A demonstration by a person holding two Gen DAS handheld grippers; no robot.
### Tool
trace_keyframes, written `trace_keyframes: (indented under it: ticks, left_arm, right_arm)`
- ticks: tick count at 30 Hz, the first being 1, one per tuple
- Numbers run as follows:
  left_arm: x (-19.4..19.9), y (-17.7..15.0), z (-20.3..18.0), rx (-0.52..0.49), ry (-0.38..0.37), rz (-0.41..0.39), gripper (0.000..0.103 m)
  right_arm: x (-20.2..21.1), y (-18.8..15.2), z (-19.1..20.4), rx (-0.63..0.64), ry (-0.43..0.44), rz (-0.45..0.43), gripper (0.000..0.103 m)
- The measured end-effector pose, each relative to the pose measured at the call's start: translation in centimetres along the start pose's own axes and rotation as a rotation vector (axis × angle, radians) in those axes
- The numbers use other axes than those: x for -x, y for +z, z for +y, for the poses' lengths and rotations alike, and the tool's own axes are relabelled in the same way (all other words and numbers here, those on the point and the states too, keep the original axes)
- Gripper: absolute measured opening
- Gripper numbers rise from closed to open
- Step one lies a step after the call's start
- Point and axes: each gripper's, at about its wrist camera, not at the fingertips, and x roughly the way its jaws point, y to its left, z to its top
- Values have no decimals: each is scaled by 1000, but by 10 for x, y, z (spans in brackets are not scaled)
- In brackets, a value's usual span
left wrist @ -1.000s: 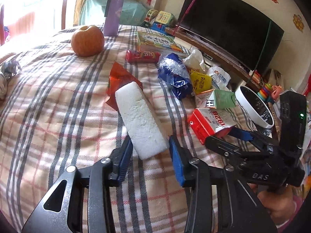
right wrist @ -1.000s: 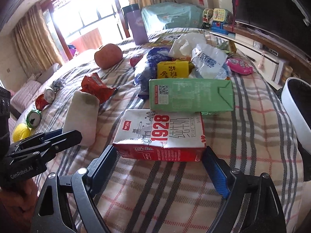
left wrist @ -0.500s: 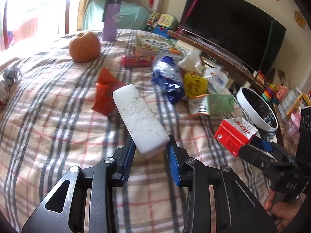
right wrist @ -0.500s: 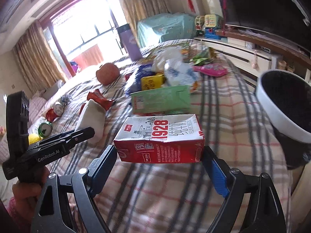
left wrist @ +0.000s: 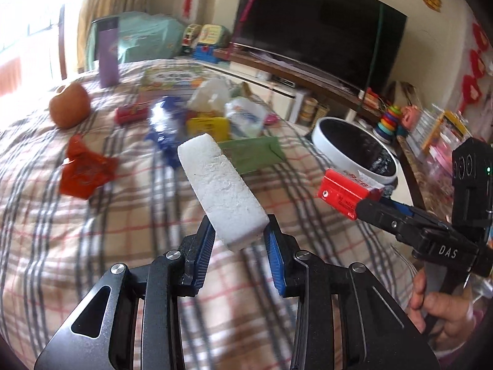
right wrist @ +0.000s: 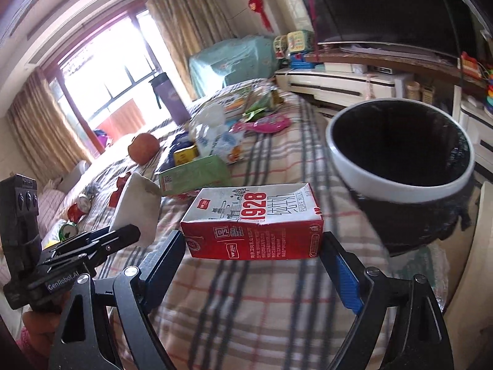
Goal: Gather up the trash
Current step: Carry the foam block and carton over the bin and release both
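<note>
White foam block point(left wrist: 220, 185): clamped at its near end between the pads of the left tongs point(left wrist: 238, 245); a second ago it lay flat on the plaid bedspread point(left wrist: 92, 222) with the pads apart on either side of it, and now it hangs clear of the cloth, far end tilted up.
Left tongs: closed on the foam, the squeeze finished; no gap shows between pads and foam.
Red milk carton point(right wrist: 251, 222): spans the full width of the right tongs point(right wrist: 252, 248), end to end between the pads; earlier it sat on the bed just in front of the green carton point(right wrist: 194, 174), and now it is off the cloth and well apart from that carton.
Right tongs: spread wide yet gripping the carton lengthways, pads pressed on both short ends.
Bin point(right wrist: 400, 166): white-rimmed, black-lined, standing off the bed's edge; it has grown large at the right of the right wrist view, and in the left wrist view the carton's far end overlaps its rim point(left wrist: 354, 151).
Meaning for the task: both lifts look done, and both pieces are in transit toward the bin; the carton appears nearer to it than the foam.
Left on the bed: red wrapper point(left wrist: 84, 171), blue wrapper point(left wrist: 163, 123), yellow packet point(left wrist: 209, 126), plastic bags point(left wrist: 243, 115), so more rounds likely.
Not trash, probably: apple point(left wrist: 69, 109), purple bottle point(left wrist: 107, 54).
</note>
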Motion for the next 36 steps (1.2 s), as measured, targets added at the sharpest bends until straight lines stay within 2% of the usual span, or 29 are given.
trace_keyframes:
  ticks: [20, 36]
  left_arm:
    - [-26, 22, -78, -136, -138, 21, 32]
    - [-39, 33, -122, -221, -227, 32, 32]
  right_arm:
    - [35, 15, -60, -90, -57, -80, 89]
    - [53, 33, -104, -137, -106, -120, 89]
